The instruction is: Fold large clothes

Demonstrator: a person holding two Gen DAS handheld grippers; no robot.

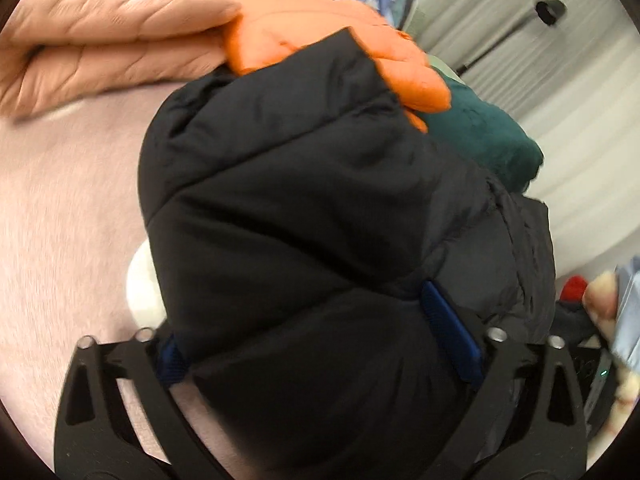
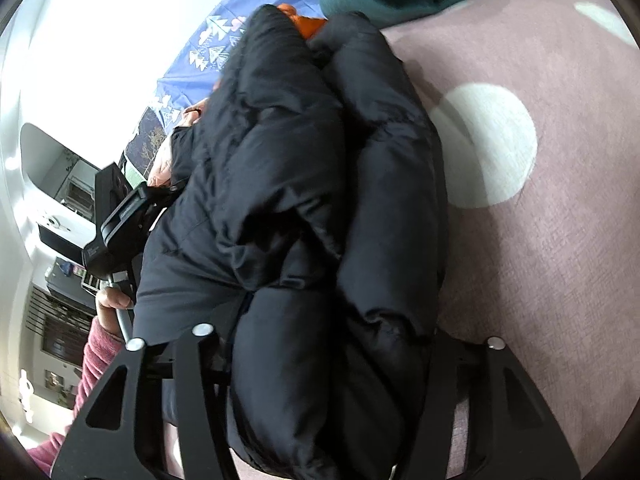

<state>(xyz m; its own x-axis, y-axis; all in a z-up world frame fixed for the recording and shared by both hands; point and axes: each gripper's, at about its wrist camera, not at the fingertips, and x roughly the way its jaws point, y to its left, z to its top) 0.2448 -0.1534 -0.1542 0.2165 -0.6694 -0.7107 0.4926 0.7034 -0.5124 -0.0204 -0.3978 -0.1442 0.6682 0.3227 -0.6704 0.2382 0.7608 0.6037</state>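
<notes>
A black puffer jacket (image 1: 304,200) lies bunched in a thick roll on a pink rug (image 1: 68,208). In the left wrist view my left gripper (image 1: 316,344) is shut around the near end of the roll, and its blue pads (image 1: 452,332) dent the padding on both sides. In the right wrist view the black jacket (image 2: 320,200) also fills the gap of my right gripper (image 2: 348,340), which is shut on a fat fold. Orange padded fabric (image 1: 320,28) shows past the jacket's far end. Both grippers' fingertips are buried in the fabric.
A peach quilted garment (image 1: 100,40) lies at the upper left and a dark green one (image 1: 488,136) at the right. A blue patterned sheet (image 2: 208,48) lies behind. The rug has a white dot (image 2: 488,144). A hand in a pink sleeve (image 2: 96,356) holds the left tool's housing (image 2: 116,216).
</notes>
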